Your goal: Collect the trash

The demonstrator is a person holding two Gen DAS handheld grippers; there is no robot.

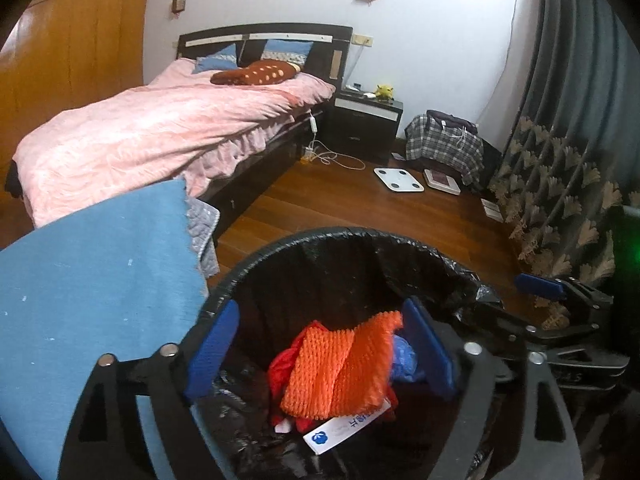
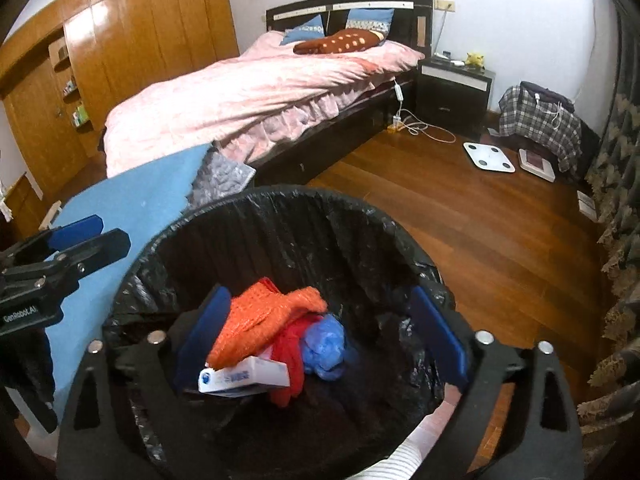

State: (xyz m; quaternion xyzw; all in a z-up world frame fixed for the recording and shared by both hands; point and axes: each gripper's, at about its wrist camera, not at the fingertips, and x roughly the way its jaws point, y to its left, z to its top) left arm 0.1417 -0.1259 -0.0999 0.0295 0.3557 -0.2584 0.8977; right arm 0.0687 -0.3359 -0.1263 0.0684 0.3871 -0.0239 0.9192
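Observation:
A trash bin with a black liner [image 1: 360,236] [image 2: 280,196] stands right below both grippers. Inside lie an orange foam net [image 1: 340,368] [image 2: 264,312], a red bag [image 2: 292,344], a crumpled blue bag [image 2: 324,340] and a white carton with blue print [image 1: 344,428] [image 2: 244,376]. My left gripper [image 1: 320,350] hangs over the bin mouth, open, its blue pads apart and clear of the trash. My right gripper [image 2: 320,340] is over the bin too, open wide, with nothing pressed between its pads. Each gripper shows at the edge of the other's view.
A blue mat [image 1: 100,288] lies left of the bin, beside a bed with a pink quilt [image 1: 152,132]. On the wood floor beyond are a white scale [image 1: 398,179], a plaid bag [image 1: 444,144] and a dark nightstand [image 1: 366,120]. A patterned curtain [image 1: 560,200] hangs at the right.

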